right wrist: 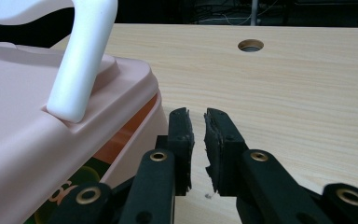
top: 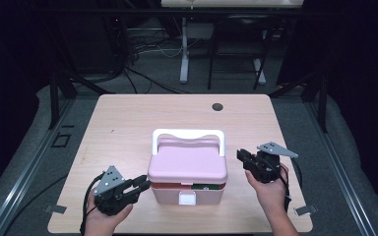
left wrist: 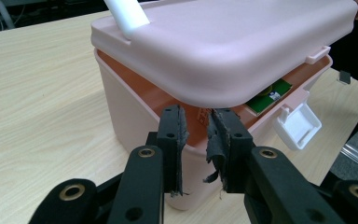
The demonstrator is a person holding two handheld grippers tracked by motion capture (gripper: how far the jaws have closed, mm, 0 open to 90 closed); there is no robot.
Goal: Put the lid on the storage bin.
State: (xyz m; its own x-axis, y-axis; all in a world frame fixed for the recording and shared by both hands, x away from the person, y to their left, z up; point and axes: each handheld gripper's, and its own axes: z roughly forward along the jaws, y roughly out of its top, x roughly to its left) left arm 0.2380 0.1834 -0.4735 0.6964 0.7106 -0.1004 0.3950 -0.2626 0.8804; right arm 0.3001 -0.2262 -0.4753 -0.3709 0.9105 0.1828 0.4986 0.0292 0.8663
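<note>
A pink box [top: 187, 194] with a white handle [top: 188, 133] stands near the table's front edge. Its lid [top: 187, 164] sits ajar, and a green packet [top: 204, 186] shows in the gap above the white latch [top: 187, 198]. My left gripper [top: 142, 183] points at the box's front left corner. In the left gripper view, my left gripper [left wrist: 198, 114] has its worn pads nearly together just under the lid [left wrist: 223, 46], gripping nothing. My right gripper [top: 240, 156] hovers by the box's right side. In its own view, my right gripper [right wrist: 196, 114] is shut and empty, beside the handle [right wrist: 81, 60].
The wooden table [top: 128, 123] has a round cable hole [top: 217, 106] at the back. Bare tabletop lies behind and on both sides of the box. Beyond the table are a dark floor, cables and a desk leg [top: 183, 49].
</note>
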